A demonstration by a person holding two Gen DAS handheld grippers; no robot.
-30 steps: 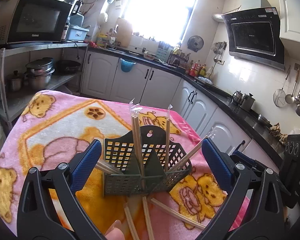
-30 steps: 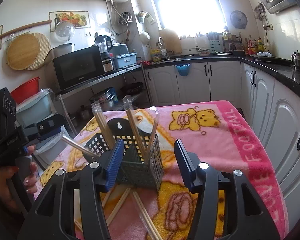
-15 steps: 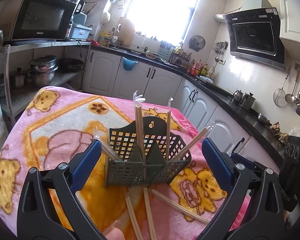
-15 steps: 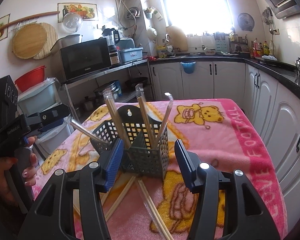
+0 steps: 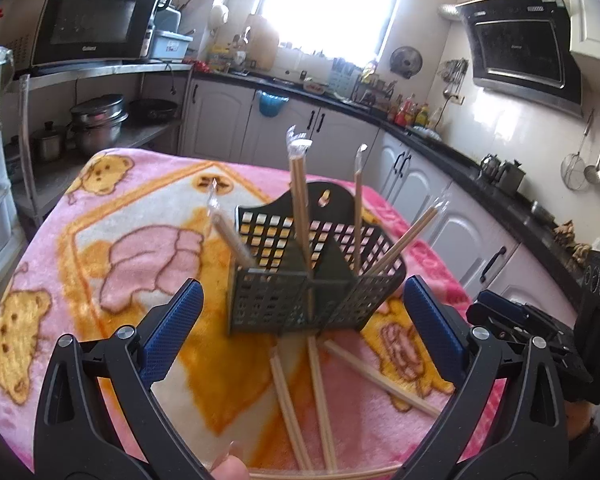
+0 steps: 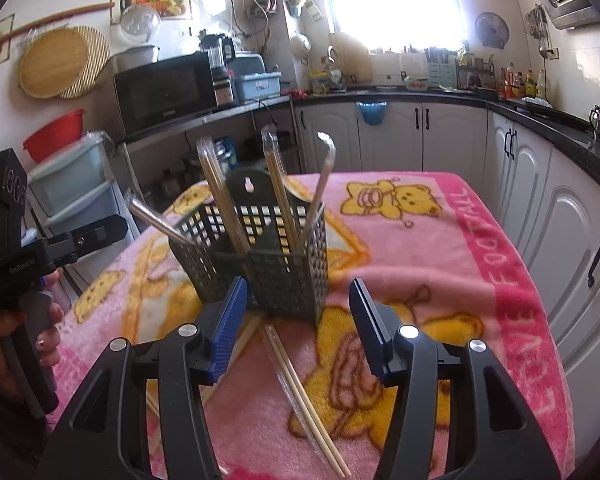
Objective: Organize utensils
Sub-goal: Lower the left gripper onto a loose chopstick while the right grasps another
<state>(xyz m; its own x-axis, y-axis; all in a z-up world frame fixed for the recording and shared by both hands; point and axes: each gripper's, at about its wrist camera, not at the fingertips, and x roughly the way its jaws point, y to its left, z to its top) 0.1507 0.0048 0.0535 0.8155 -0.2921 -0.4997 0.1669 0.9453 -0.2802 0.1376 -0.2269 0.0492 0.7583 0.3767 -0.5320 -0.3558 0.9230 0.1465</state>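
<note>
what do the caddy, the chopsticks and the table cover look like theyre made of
Caddy: likely moulded plastic, matte dark grey-green, with a regular square grid of holes.
Chopsticks: probably bamboo or pale wood, each pair in a clear glossy plastic sleeve that catches the light.
Table cover: soft fleecy fabric, apparently a plush blanket, fuzzy nap with printed bears.

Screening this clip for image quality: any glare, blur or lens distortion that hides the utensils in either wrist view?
Left wrist view: the window is blown out, the chopsticks on the blanket and the utensil basket are slightly blurred, and fisheye bends the edges. Right wrist view: the window again glares, but the basket and loose chopsticks read sharper.
</note>
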